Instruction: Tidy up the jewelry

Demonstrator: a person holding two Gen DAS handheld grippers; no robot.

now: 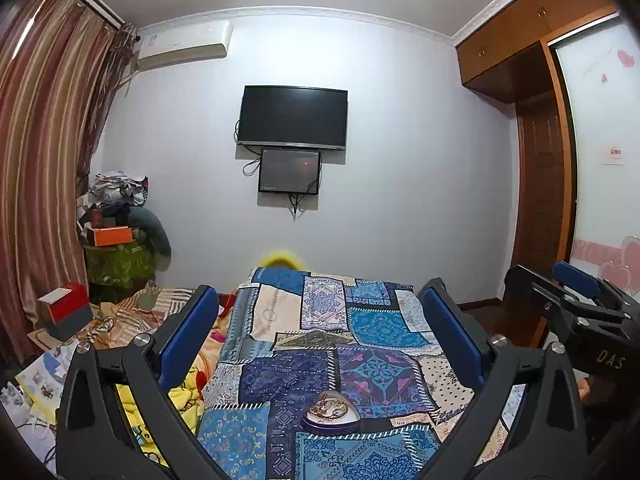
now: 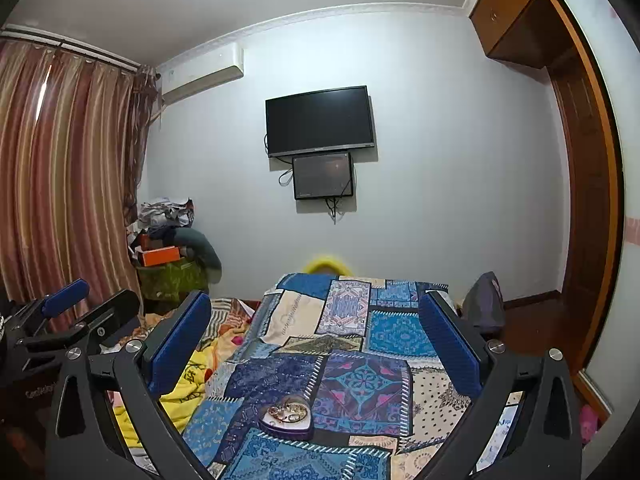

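Readable text: only "DAS" on the right gripper [image 1: 576, 280] body, seen at the left wrist view's right edge; the wall TV [image 1: 293, 116] brand is too small to read. Left gripper [image 1: 320, 320] and right gripper both spread wide, holding nothing, above the patchwork quilt [image 1: 360, 320]. Heart-shaped jewelry box [image 1: 331, 416] sits lidless on the quilt's near part, between the left gripper's fingers in view (contents a gold tangle, pieces not separable), bare quilt all around it.
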